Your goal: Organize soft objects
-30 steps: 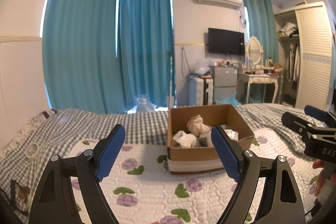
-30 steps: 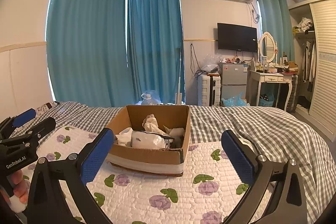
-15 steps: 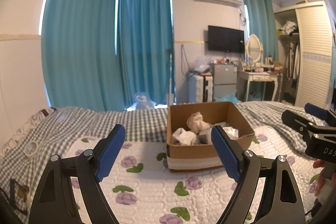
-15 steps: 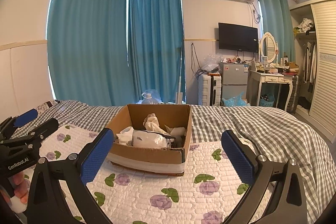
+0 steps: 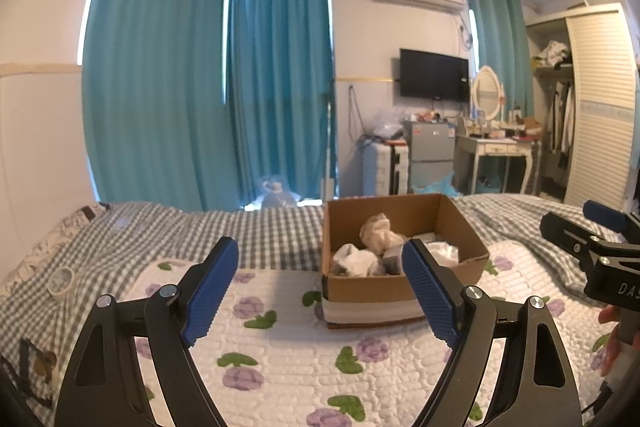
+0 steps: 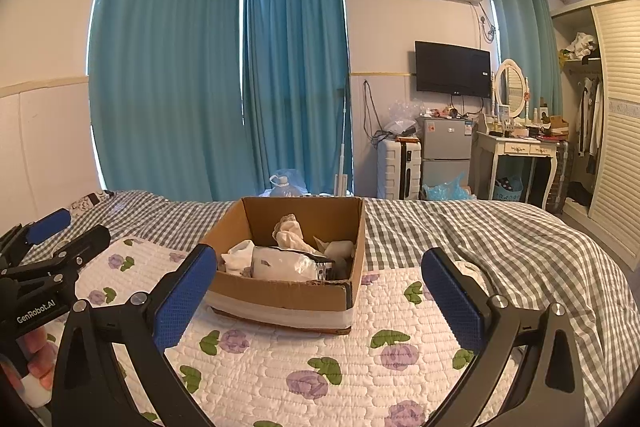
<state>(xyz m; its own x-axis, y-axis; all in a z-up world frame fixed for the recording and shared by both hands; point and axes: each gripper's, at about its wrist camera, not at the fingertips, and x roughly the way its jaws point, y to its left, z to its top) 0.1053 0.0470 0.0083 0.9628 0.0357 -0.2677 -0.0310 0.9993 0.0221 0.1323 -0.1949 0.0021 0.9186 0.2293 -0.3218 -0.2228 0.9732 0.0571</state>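
"GenRobot.AI" on left gripper (image 6: 52, 247)

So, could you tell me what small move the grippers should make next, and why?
Probably ease the right gripper forward over the open brown cardboard box: both grippers are open and empty, short of it, and the white crumpled soft items lie inside, untouched.

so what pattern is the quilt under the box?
White quilt with purple flowers, green leaves; right wrist view.

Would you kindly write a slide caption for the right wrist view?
Open right claw facing a cardboard box of soft items on a floral quilt.
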